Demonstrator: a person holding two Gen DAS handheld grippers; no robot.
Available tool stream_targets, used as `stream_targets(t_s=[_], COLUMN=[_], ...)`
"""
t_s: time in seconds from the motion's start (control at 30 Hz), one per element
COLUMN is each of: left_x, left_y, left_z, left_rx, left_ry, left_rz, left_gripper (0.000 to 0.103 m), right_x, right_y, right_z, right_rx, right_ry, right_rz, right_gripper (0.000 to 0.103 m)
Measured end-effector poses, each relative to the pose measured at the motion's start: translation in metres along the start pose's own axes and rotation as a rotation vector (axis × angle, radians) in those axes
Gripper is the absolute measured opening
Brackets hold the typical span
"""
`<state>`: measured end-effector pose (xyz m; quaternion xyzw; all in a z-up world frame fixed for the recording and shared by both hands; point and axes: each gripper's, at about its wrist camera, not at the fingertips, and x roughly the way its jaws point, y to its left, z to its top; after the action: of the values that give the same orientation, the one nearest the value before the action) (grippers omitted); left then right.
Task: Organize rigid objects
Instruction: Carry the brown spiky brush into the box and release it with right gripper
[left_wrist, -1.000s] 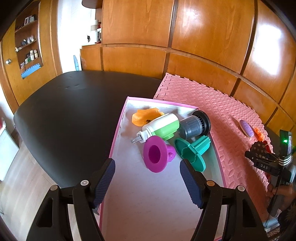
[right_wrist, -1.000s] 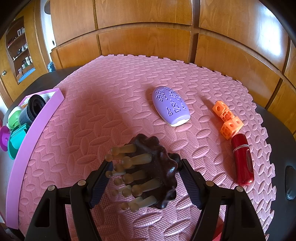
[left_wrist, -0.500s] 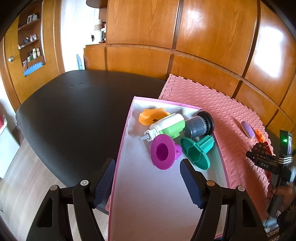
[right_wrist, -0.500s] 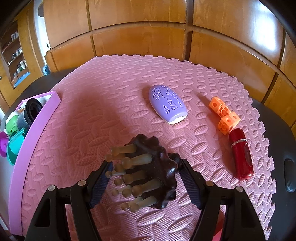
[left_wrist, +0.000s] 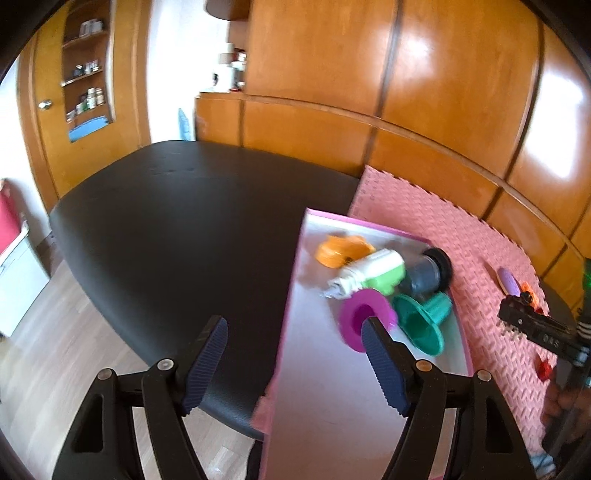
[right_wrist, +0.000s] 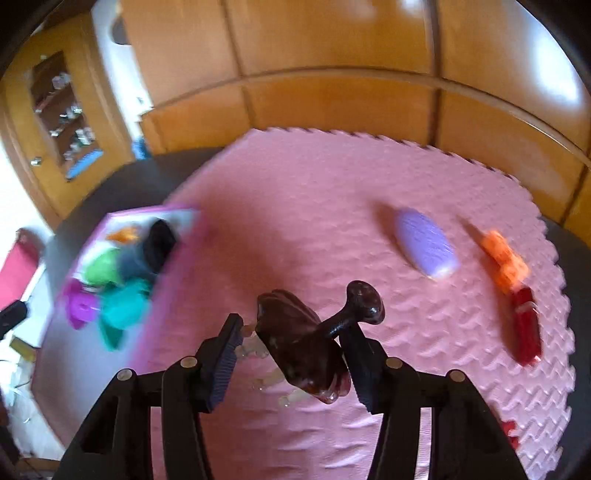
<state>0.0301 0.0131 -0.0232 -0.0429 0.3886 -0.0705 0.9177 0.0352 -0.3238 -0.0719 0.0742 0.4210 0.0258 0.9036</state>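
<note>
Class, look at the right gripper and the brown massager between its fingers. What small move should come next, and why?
Probably carry the massager left toward the pink tray. The right gripper, whose jaws have just been closing, has it between its fingers, tilted, and the tray already holds other sorted items while the mat still holds loose ones.

A glossy dark brown massager (right_wrist: 306, 350), a lilac oval (right_wrist: 424, 247), orange cubes (right_wrist: 504, 260) and a red tube (right_wrist: 526, 328) lie over the embossed pink mat (right_wrist: 295, 206); its pattern looks wavy, though blurred. Black surface (left_wrist: 177, 221).
</note>
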Motion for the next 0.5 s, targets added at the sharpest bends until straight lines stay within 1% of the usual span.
stream_targets(t_s=[0.07, 0.1, 0.17, 0.23, 0.33, 0.4, 0.5], left_x=[-0.001, -0.001, -0.003, -0.002, 0.000, 0.001, 0.002], left_y=[0.009, 0.014, 0.019, 0.025, 0.032, 0.034, 0.041], left_z=[0.000, 0.000, 0.000, -0.001, -0.002, -0.002, -0.002], left_rx=[-0.021, -0.031, -0.039, -0.047, -0.067, -0.075, -0.090], left_ry=[-0.001, -0.002, -0.008, -0.007, -0.005, -0.004, -0.003], left_rz=[0.012, 0.016, 0.029, 0.035, 0.046, 0.047, 0.054], left_gripper=[0.076, 0.076, 0.076, 0.076, 0.076, 0.076, 0.076], right_x=[0.005, 0.007, 0.009, 0.005, -0.007, -0.015, -0.020], right_y=[0.017, 0.019, 0.023, 0.033, 0.054, 0.078, 0.116], right_z=[0.004, 0.004, 0.006, 0.009, 0.017, 0.024, 0.027], right_rx=[-0.052, -0.040, -0.017, -0.036, -0.088, -0.150, -0.241], right_ry=[0.002, 0.008, 0.012, -0.012, -0.044, -0.068, -0.084], right_rz=[-0.016, -0.018, 0.015, 0.019, 0.076, 0.113, 0.193], right_gripper=[0.054, 0.054, 0.054, 0.054, 0.054, 0.054, 0.054])
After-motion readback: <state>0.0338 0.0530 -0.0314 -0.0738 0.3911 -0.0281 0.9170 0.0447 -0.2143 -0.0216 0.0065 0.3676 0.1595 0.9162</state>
